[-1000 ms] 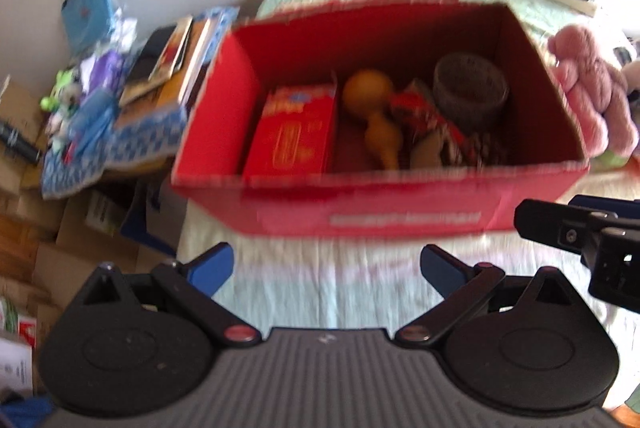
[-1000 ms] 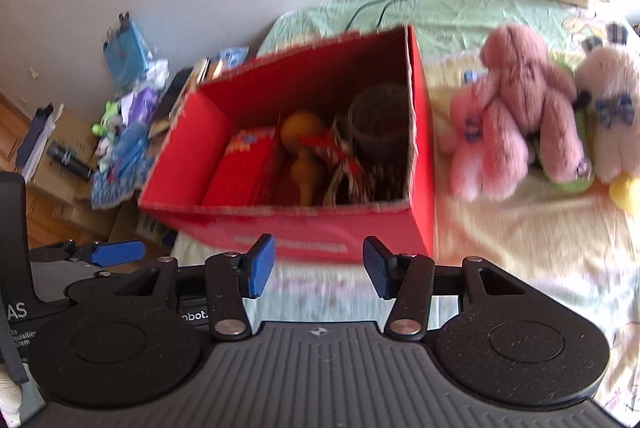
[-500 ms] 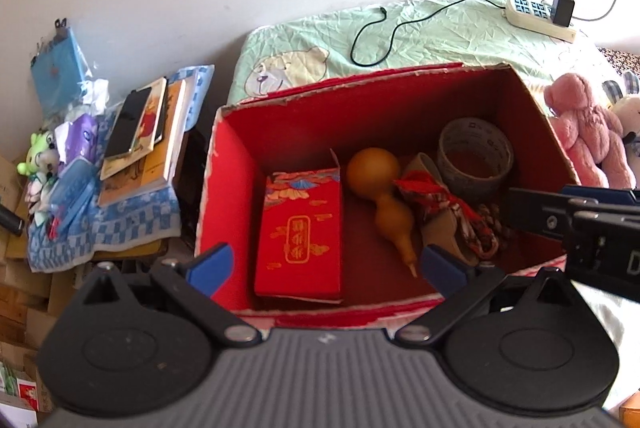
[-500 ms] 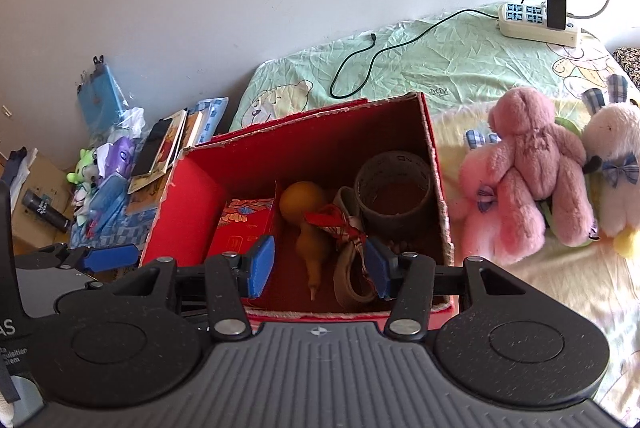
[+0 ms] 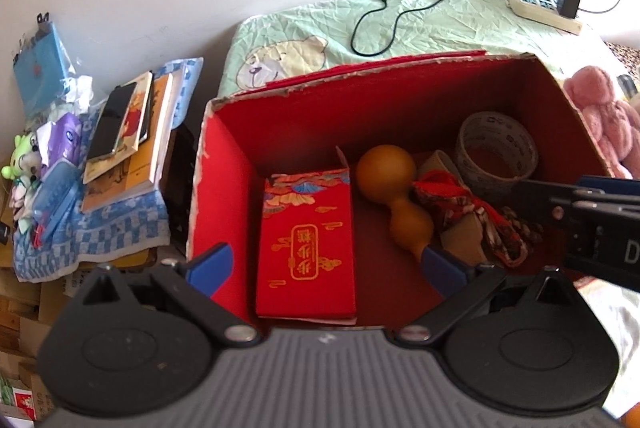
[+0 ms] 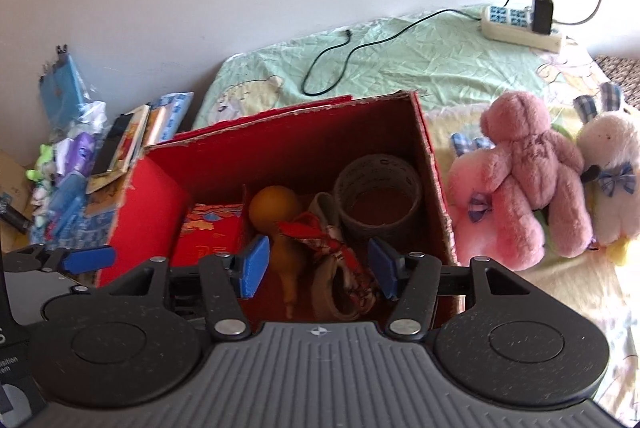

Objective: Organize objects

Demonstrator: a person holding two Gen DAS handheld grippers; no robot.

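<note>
box: one red box (image 5: 224, 196) on the bed (image 6: 400, 56), holding one packet (image 5: 308, 240), one gourd (image 5: 396, 188), one tape roll (image 5: 496, 152)
plushies: I count two pink (image 6: 528, 172), one white (image 6: 612, 180), beside the box
left gripper (image 5: 326, 266): fingers spread, empty
right gripper (image 6: 318, 266): fingers spread, empty too

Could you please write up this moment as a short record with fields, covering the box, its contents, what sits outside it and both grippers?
container: red cardboard box, open-topped, on the bed
contents: red packet at left; orange gourd in the middle; red-patterned cloth bundle; tape roll at right rear
outside box: pink plush bear and white plush rabbit to its right; power strip by the wall
left gripper: open, empty, above the packet
right gripper: open, empty, above the cloth bundle
</note>
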